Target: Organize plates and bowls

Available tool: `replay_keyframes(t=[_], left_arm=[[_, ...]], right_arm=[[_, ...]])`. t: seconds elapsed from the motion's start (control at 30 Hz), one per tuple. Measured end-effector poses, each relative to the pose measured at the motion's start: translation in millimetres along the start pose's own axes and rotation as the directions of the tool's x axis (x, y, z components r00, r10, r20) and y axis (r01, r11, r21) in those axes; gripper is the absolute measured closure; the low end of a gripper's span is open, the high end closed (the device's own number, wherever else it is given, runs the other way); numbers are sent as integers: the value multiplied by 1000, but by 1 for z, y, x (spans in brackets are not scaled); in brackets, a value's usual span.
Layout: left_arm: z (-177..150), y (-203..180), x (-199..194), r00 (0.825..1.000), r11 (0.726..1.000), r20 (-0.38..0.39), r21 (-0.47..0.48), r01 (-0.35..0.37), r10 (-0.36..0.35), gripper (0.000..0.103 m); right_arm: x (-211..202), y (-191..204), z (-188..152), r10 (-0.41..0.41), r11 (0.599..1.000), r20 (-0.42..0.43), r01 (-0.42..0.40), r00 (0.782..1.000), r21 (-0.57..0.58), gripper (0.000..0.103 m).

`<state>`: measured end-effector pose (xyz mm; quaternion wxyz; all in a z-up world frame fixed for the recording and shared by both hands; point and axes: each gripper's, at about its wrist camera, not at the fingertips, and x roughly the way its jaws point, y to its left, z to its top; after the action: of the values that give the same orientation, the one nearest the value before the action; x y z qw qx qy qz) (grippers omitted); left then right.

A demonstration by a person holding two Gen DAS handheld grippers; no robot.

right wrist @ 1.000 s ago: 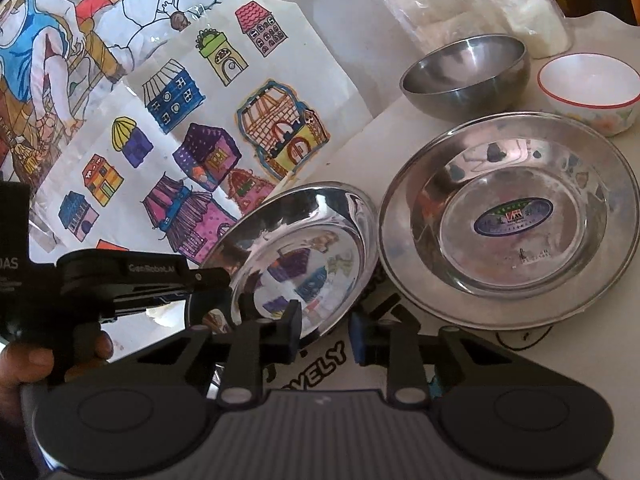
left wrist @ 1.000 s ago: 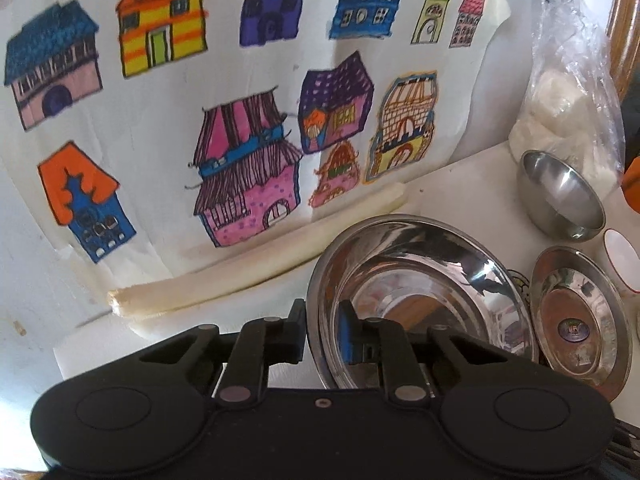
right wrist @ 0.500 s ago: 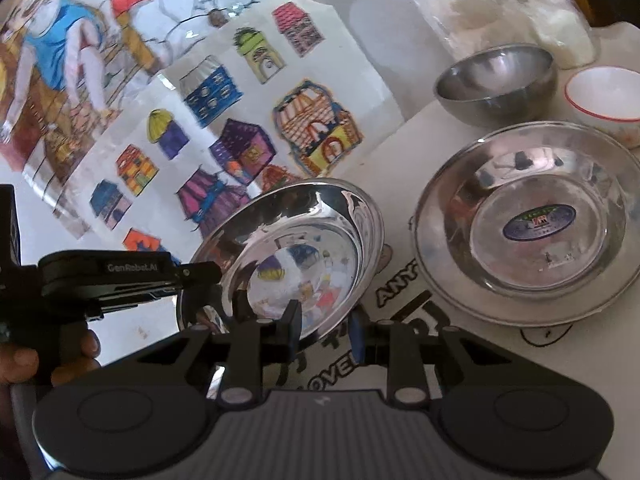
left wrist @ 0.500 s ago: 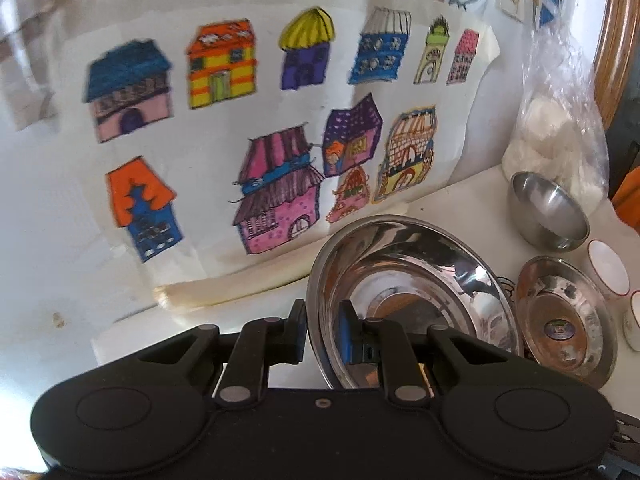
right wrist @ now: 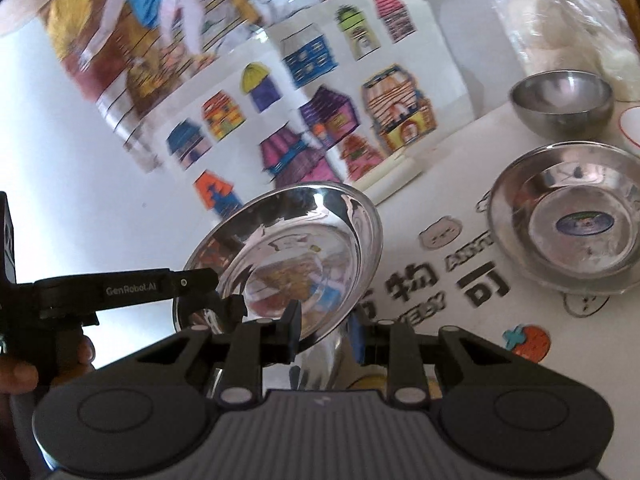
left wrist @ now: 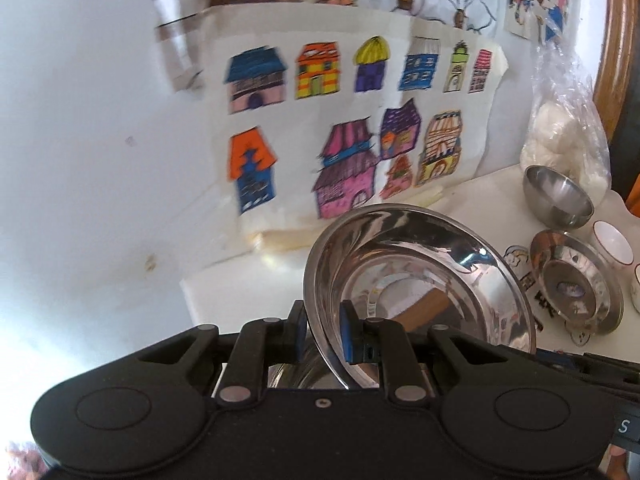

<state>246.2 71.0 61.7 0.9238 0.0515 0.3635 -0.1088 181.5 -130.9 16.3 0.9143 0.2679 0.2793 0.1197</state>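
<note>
My left gripper (left wrist: 323,334) is shut on the near rim of a shiny steel plate (left wrist: 416,276) and holds it tilted above the white table. In the right wrist view the same plate (right wrist: 288,256) hangs in the air, with the left gripper (right wrist: 208,284) clamped on its left rim. My right gripper (right wrist: 325,336) is open and holds nothing, with its fingers on either side of the plate's lower rim. A second steel plate with a sticker (right wrist: 568,220) lies flat on the table to the right and also shows in the left wrist view (left wrist: 576,284).
A small steel bowl (right wrist: 560,102) and a white red-rimmed bowl (left wrist: 612,242) stand at the back right. A plastic bag of white lumps (left wrist: 564,136) leans behind them. Children's house drawings (left wrist: 352,128) cover the wall behind the table.
The left gripper has lifted the plate higher off the table and tilted it more. Both cameras have risen and pulled back from the wall.
</note>
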Motion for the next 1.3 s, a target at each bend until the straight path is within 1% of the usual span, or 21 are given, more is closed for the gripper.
replay_keyframes(t=[0.07,0.27,0.4,0.53,0.8,0.87,1.3], left_arm=[[-7,3,-5,1000,1000,-8,-3,-12,12,82],[-27,6,-13,998,999,-29,27,-48,49,82],[-37,9,-10,997,998,-63,25,-50,51,82],[-43,12,-8,996,999,-80,16,-40,42,81],[-49,17,-4,994,999,-97,8,-51,52,79],[-50,17,-4,994,999,-99,6,-51,52,78],[-49,20,1,991,999,-125,-16,-49,47,77]], right_arm=[[-1,7,-5,4,1000,-15,-4,1000,-21,74],[-5,25,-16,-17,996,-40,13,999,-92,73],[-4,35,-23,-52,990,-56,44,997,-137,71],[-4,44,-28,-77,980,-52,66,996,-186,68],[1,57,-33,-99,964,-54,82,994,-254,67],[2,58,-34,-96,963,-59,78,994,-257,66],[5,63,-36,-92,952,-62,70,994,-298,63]])
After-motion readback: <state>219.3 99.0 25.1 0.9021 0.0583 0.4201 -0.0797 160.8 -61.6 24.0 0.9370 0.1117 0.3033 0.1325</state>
